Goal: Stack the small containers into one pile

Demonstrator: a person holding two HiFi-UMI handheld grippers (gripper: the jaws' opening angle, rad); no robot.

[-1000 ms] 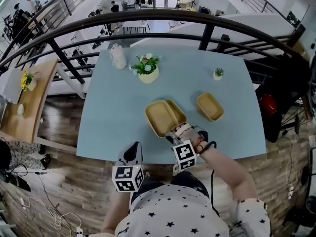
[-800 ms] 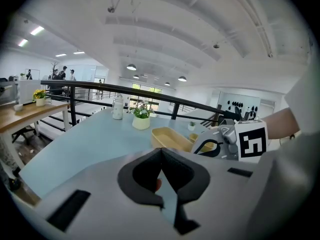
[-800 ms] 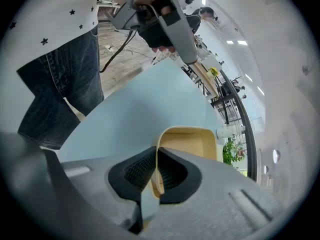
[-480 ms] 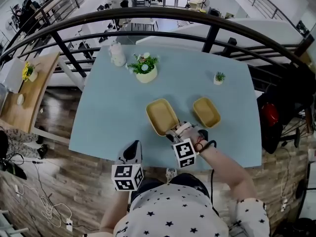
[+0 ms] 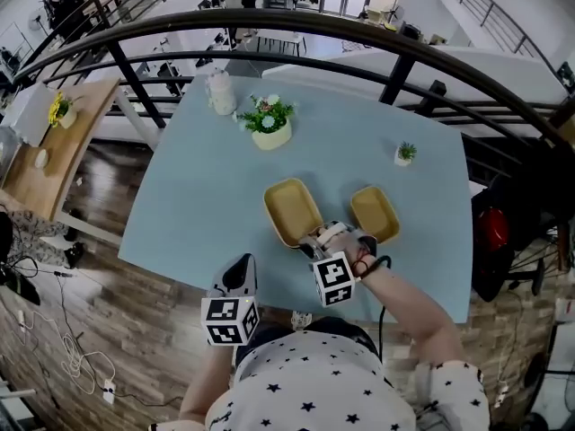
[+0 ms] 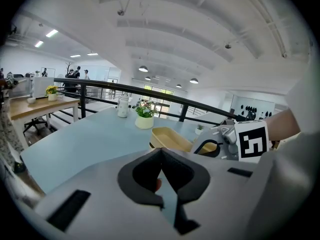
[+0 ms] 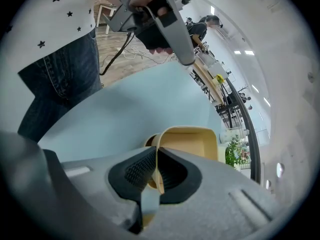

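Observation:
Two tan containers lie on the light blue table [image 5: 198, 196]. My right gripper [image 5: 308, 241] is shut on the near rim of the left container [image 5: 290, 209], which rests on the table. In the right gripper view the thin rim is pinched between the pads [image 7: 155, 171], and a darker edge [image 7: 147, 142] shows just under the container [image 7: 187, 141]. The other container [image 5: 375, 214] lies apart to the right. My left gripper [image 5: 241, 272] hangs shut and empty past the table's near edge; its jaws [image 6: 161, 176] meet with nothing between them.
A flowerpot with flowers [image 5: 269, 124] and a white jar [image 5: 221, 92] stand at the back of the table. A tiny potted plant [image 5: 404, 154] is at the back right. A dark railing [image 5: 395, 39] curves behind the table; wooden floor lies below the near edge.
The held container has slid slightly left; a second container that jutted out from under it a second ago is now covered. The left gripper has not moved.

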